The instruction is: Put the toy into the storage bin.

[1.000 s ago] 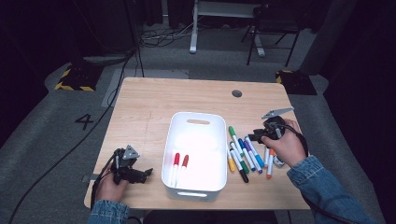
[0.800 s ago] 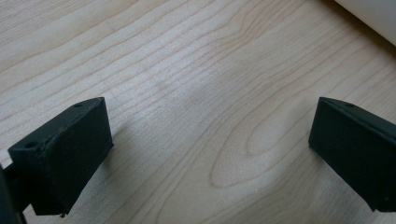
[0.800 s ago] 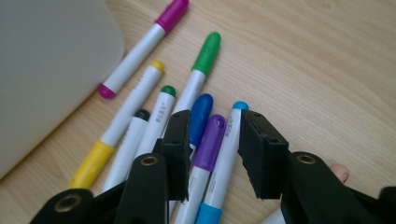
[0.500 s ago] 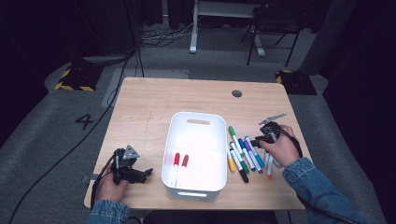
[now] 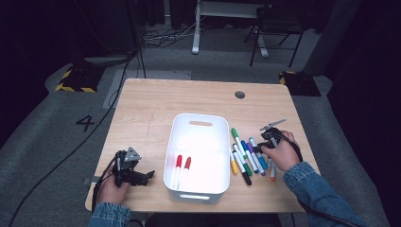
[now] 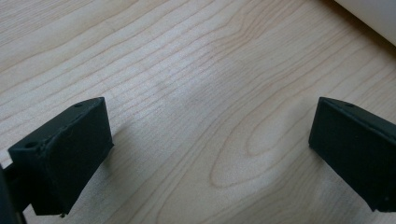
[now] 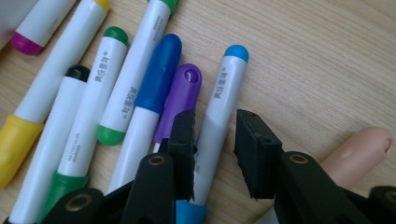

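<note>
Tabletop: right gripper (image 7: 212, 142) straddles light-blue marker (image 7: 219, 102), closing.

In the right gripper view, the lower part of the light-blue marker (image 7: 219, 107) is hidden behind the black jaws, and whether the pads press on it cannot be told. The yellow marker (image 7: 56, 79) and the magenta-capped marker (image 7: 35, 32) are cut off by the frame's edges. In the left gripper view, the white bin (image 6: 373, 16) is cut to one corner.
</note>
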Motion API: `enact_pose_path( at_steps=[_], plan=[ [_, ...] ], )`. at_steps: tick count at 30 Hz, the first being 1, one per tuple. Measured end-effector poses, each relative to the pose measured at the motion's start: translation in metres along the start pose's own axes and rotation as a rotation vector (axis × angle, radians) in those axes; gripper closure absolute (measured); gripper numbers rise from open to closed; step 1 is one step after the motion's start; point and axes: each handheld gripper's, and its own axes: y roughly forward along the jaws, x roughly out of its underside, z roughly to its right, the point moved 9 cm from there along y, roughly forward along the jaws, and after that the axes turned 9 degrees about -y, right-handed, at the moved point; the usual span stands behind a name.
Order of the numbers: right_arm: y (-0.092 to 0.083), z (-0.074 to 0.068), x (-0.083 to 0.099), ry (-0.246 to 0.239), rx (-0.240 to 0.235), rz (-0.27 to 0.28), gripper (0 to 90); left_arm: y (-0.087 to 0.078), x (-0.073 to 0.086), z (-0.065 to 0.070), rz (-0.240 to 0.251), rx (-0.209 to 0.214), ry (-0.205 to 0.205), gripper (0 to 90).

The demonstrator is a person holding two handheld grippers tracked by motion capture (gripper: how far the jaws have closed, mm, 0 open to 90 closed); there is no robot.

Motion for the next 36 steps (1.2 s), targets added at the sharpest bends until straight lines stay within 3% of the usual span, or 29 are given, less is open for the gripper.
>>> enact_pose_path(
  at_steps=[11,16,24,36],
  plan=[
    [0.008,0.003,0.000,0.028,0.045,-0.019,71.2,0.000,0.000,0.000,0.000,-0.001,0.002,0.0],
    [0.009,0.002,-0.002,0.043,0.084,-0.011,73.7,0.000,0.000,0.000,0.000,0.000,0.000,0.0],
    [0.011,0.000,-0.005,0.071,0.099,0.012,77.0,0.000,0.000,0.000,0.001,-0.001,0.000,0.0],
    [-0.007,-0.001,-0.016,0.080,0.068,0.073,77.1,0.000,0.000,0.000,0.000,0.000,0.000,0.0]
  ],
)
